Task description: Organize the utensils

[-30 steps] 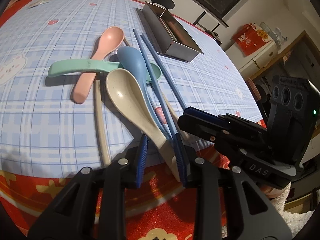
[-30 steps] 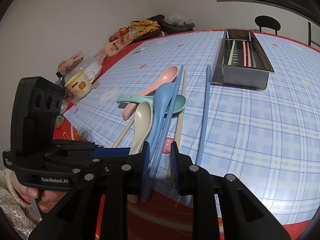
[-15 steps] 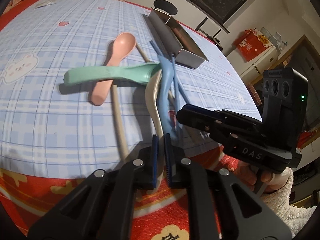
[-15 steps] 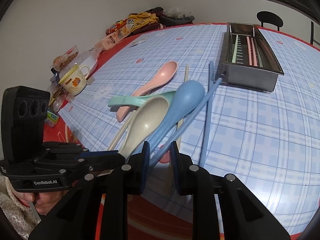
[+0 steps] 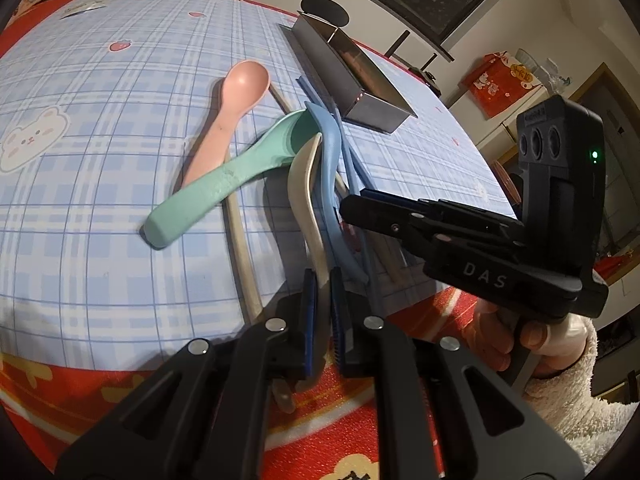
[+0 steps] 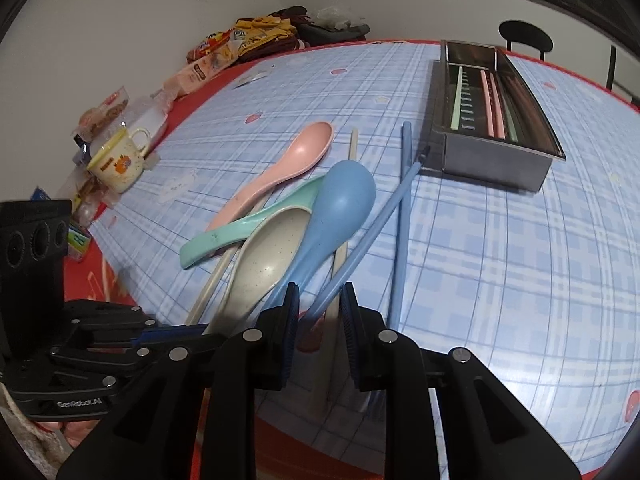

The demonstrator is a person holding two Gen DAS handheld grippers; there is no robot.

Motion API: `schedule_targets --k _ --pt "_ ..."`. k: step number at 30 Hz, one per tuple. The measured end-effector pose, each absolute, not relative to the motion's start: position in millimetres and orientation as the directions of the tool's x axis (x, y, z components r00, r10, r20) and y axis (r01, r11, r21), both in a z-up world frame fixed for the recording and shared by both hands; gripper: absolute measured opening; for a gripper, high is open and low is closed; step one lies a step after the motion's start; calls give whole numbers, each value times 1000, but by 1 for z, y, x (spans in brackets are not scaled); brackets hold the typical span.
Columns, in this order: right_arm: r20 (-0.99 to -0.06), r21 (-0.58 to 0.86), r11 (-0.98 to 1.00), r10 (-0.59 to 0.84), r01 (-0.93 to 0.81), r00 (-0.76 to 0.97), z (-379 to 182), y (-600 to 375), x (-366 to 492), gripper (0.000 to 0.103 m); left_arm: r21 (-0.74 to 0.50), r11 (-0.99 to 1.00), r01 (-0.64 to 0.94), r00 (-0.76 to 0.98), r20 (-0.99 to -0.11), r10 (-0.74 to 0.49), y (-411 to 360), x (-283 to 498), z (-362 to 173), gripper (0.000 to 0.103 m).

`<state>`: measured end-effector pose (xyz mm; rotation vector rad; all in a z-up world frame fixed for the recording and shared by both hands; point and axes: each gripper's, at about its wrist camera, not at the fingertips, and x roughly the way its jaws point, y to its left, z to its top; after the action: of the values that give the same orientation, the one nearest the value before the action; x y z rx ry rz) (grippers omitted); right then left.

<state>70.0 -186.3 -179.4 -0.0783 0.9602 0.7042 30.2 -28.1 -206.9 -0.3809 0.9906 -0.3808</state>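
At the near edge of the table (image 6: 520, 280), under its blue plaid cloth, the left gripper (image 5: 323, 312) is clamped on the handle of the cream spoon (image 5: 304, 184), which is lifted and tilted on its side. The right gripper (image 6: 318, 320) has its pads drawn in around the handle of the blue spoon (image 6: 340, 208) and one blue chopstick (image 6: 372, 236); both pass between the pads, with some gap visible on one side, so a firm grip cannot be confirmed from this view. The blue spoon's bowl leans against the cream spoon's bowl.

Behind them the mint spoon (image 6: 248, 224) lies across the pink spoon (image 6: 292, 160), both toward the middle of the table. A second blue chopstick (image 6: 402, 220) lies flat, its far tip near the tray, and a beige chopstick (image 5: 240, 240) runs under the spoons toward the near edge.

The steel utensil tray (image 6: 492, 168) sits toward the far right corner, divided lengthwise. Inside it lie a pale green chopstick (image 6: 456, 96) in the left compartment and pink chopsticks (image 6: 492, 104) in the middle one.

A yellow mug (image 6: 116, 160) and snack packets (image 6: 224, 52) stand along the left and far edges
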Motion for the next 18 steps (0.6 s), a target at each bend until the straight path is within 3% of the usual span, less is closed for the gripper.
schedule_targets --k 7,18 --pt "-747 247 812 507 -529 430 -180 -200 68 7 -489 860 148 502 -712 -491 -24 27 -210 14" --pt "-681 325 809 560 -490 472 -176 -218 66 7 -487 861 150 508 -709 -489 -28 24 -210 14"
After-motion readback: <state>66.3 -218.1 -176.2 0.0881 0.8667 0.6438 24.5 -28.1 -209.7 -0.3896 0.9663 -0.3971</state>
